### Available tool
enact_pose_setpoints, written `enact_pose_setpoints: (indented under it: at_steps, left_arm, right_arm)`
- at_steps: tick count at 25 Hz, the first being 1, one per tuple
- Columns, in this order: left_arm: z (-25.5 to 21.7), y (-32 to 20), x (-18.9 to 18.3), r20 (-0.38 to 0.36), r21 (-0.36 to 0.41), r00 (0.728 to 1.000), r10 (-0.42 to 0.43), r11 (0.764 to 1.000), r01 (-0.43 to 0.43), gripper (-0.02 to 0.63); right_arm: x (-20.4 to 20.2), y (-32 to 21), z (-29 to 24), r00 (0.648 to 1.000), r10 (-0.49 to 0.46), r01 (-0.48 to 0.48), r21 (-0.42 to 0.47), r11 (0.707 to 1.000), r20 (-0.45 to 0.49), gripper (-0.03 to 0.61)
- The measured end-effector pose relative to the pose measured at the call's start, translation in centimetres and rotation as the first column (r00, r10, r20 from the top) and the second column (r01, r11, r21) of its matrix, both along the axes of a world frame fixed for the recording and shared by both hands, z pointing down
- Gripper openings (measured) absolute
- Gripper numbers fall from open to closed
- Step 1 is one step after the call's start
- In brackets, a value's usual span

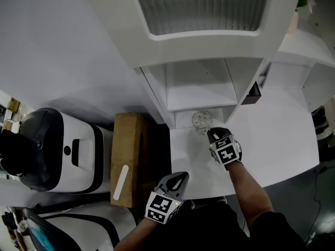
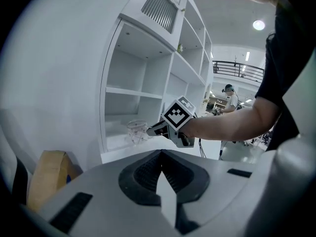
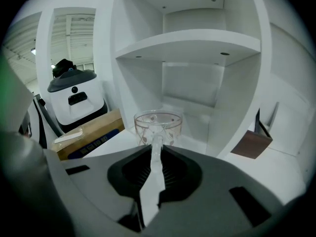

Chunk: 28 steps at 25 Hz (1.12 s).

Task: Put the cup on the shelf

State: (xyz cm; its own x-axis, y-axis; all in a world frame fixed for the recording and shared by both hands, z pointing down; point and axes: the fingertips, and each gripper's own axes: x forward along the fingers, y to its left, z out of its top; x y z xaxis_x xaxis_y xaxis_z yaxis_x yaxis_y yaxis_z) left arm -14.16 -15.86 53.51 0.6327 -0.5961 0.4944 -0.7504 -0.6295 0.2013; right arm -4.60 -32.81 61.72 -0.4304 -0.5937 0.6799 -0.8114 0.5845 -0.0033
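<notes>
A clear glass cup (image 1: 202,121) with a faint leaf pattern is at the mouth of the white shelf unit's (image 1: 199,95) lowest compartment. My right gripper (image 1: 212,133) is shut on the cup's handle. In the right gripper view the cup (image 3: 158,127) is upright just past the jaws, and my right gripper (image 3: 157,149) pinches the handle. I cannot tell whether the cup rests on the surface. My left gripper (image 1: 180,178) hangs shut and empty near the table's front edge. The left gripper view shows the cup (image 2: 137,131) and the right gripper (image 2: 150,131) from the side.
A cardboard box (image 1: 128,156) lies left of the shelf unit, with a white and black machine (image 1: 57,150) further left. A brown panel (image 1: 253,94) leans at the shelf's right side. The white table (image 1: 282,140) stretches to the right.
</notes>
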Motion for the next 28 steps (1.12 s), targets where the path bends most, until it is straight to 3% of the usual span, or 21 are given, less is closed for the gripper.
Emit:
enact_pose_setpoints:
  at_steps: [16, 28]
  left_arm:
    - [0.1, -2.8, -1.2, -0.013, 0.011, 0.997, 0.074, 0.997, -0.074, 0.005]
    - [0.5, -3.4, -1.4, -0.027, 0.011, 0.998, 0.062, 0.998, -0.061, 0.005]
  right_arm:
    - [-0.7, -5.3, 1.8, 0.991, 0.135, -0.135, 0.046, 0.990, -0.010, 0.028]
    - [-0.8, -7.5, 2.5, 0.981, 0.190, -0.192, 0.059, 0.980, 0.033, 0.028]
